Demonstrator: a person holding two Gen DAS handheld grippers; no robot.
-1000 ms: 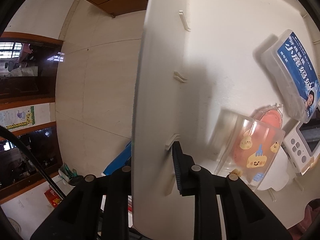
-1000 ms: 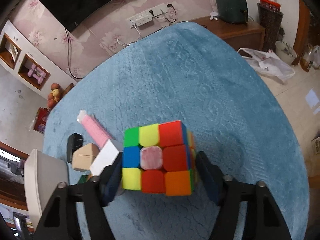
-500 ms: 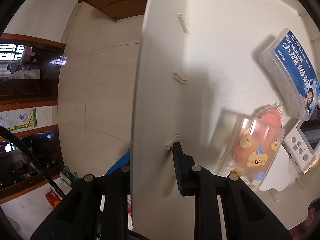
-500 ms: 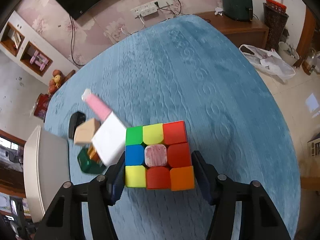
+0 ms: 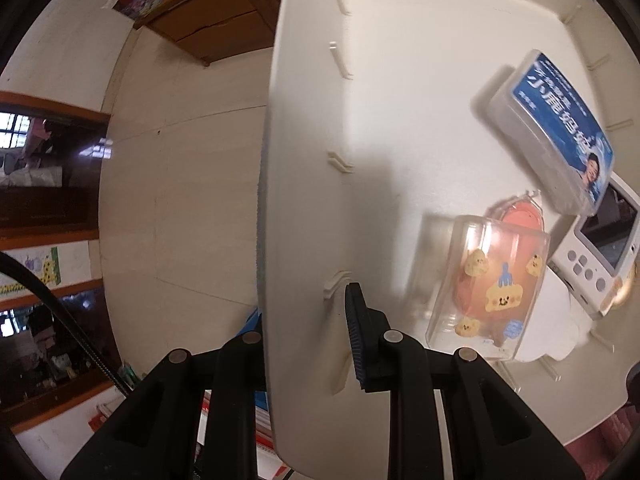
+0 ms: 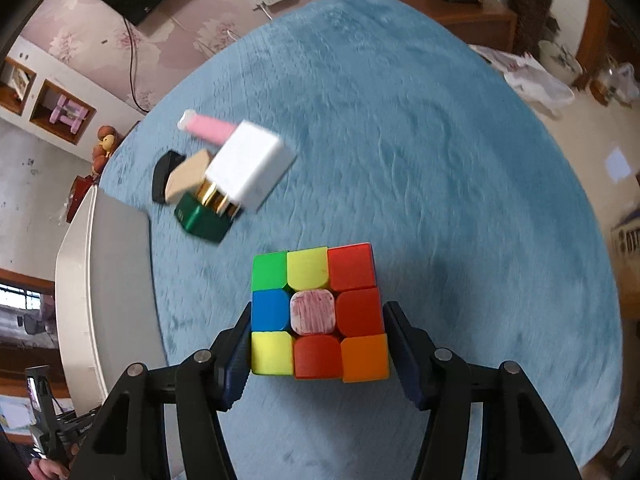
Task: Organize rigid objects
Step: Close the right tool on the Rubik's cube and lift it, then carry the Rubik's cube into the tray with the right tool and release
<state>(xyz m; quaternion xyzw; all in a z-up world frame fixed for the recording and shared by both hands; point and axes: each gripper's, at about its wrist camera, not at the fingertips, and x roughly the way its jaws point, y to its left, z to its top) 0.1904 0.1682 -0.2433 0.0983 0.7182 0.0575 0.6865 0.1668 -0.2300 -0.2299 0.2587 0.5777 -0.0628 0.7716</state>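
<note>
Right gripper (image 6: pixel 316 344) clamped on cube (image 6: pixel 318 314): both fingers (image 6: pixel 236 364) pressed against opposite side faces, cube raised clear of blue tabletop (image 6: pixel 440 160). Grip judged firm; cube square between the pads, scrambled face toward the camera.

Left gripper (image 5: pixel 308 336) clenched on bin (image 5: pixel 304 120) wall: one finger (image 5: pixel 360 332) inside against the wall, the other outside, mostly hidden behind it. Bin apparently steadied by this hold.

Bin contents, seen in left wrist view: blue-labelled box (image 5: pixel 556 136), clear case (image 5: pixel 488 288) with cartoon stickers lying over a pink round item (image 5: pixel 520 216), white handheld device (image 5: pixel 596 252) at the right edge. Bare floor of bin remaining toward the upper left.

Loose on tabletop near bin edge, blurred in right wrist view: white charger (image 6: pixel 252 166), green box (image 6: pixel 204 218), tan block (image 6: pixel 188 178), black item (image 6: pixel 164 174), pink tube (image 6: pixel 208 126). All grouped closely, some touching or overlapping; exact contacts not discernible.

Step in hand, as judged: transfer of cube toward bin, pick-up complete, placement not yet done.

Next move, as judged: carry cube over the bin rim (image 6: pixel 104 280) at left of the right wrist view, clear the wall, lower onto bare floor away from clear case, then release. Risk: cube striking rim or landing on the case.
</note>
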